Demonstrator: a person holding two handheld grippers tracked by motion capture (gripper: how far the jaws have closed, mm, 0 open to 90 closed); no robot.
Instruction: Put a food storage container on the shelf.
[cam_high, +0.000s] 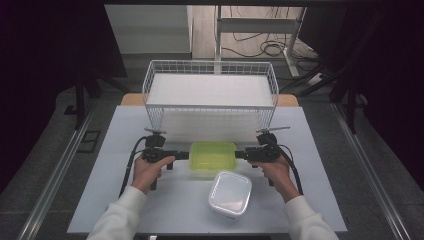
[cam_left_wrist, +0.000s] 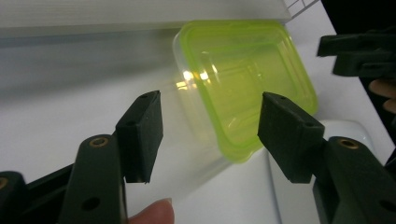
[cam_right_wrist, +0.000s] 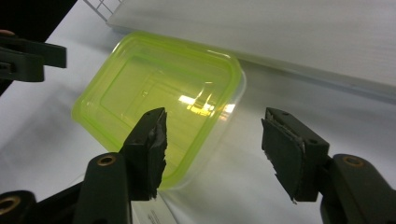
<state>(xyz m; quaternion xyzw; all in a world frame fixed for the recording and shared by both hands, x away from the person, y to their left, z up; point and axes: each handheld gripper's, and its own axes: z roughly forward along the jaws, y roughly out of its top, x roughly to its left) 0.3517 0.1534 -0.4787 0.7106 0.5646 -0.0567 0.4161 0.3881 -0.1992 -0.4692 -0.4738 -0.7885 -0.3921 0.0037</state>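
Box with green lid mid-table between both grippers | left gripper and right gripper open, jaws apart at its ends | white tub just in front | wire basket behind

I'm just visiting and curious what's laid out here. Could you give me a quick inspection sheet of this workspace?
Surface: pale table top, bare around the things.
Job's things: green-lidded clear container at the middle; white-lidded container just nearer the person.
Clutter: nothing seen.
Grippers: left gripper at the green container's left end, right gripper at its right end; in each gripper view the jaws stand apart, pads not pressing on it.
Cables: a black cable trails from the left gripper, another from the right; loose cables lie on the floor behind.
Surroundings: white wire basket at the table's far side; dark room around.
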